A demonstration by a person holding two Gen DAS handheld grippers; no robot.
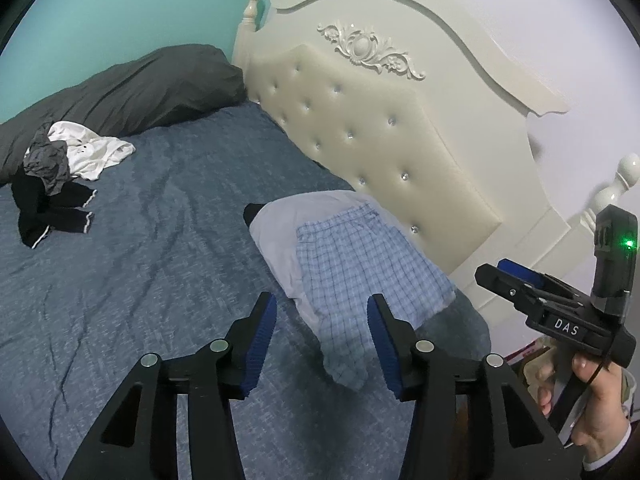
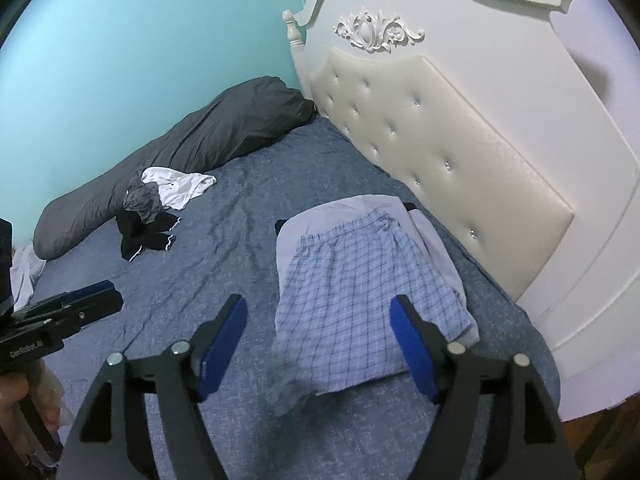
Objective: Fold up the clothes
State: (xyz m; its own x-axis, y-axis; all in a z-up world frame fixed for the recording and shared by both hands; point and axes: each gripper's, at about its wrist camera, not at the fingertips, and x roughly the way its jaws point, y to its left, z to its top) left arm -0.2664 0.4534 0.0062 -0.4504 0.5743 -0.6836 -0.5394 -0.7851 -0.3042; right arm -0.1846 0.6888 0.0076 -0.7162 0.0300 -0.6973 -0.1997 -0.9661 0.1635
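Lying flat on the blue bedspread (image 2: pixel 208 280), near the cream tufted headboard (image 2: pixel 440 168), is a pair of light blue plaid shorts (image 2: pixel 360 300), waistband toward the headboard, legs toward the cameras. Fabric is thin, checked with dark lines, lightly wrinkled; the near hem droops off the stack edge and one corner curls under. The shorts sit on top of a folded pale lavender garment (image 2: pixel 320 216), which shows around the waistband and along both sides. A sliver of something black peeks out under that stack at its left edge.

Left gripper (image 1: pixel 322 344) hovers above the near end of the shorts, jaws spread wide, blue pads (image 1: pixel 260 344) bare, nothing held. Right gripper (image 2: pixel 320 354) likewise spread wide over the shorts' near hem, empty, not touching the cloth as far as can be told. A hand (image 1: pixel 592 412) holds the right gripper's handle, seen in the left wrist view.

Well apart, toward the far side of the bed, an unfolded pile: a white garment (image 1: pixel 96 152), a crumpled grey one (image 1: pixel 46 162), and a black one with white trim (image 1: pixel 48 212). Behind the pile a dark grey duvet (image 2: pixel 200 136) is bunched along the teal wall (image 2: pixel 140 40).
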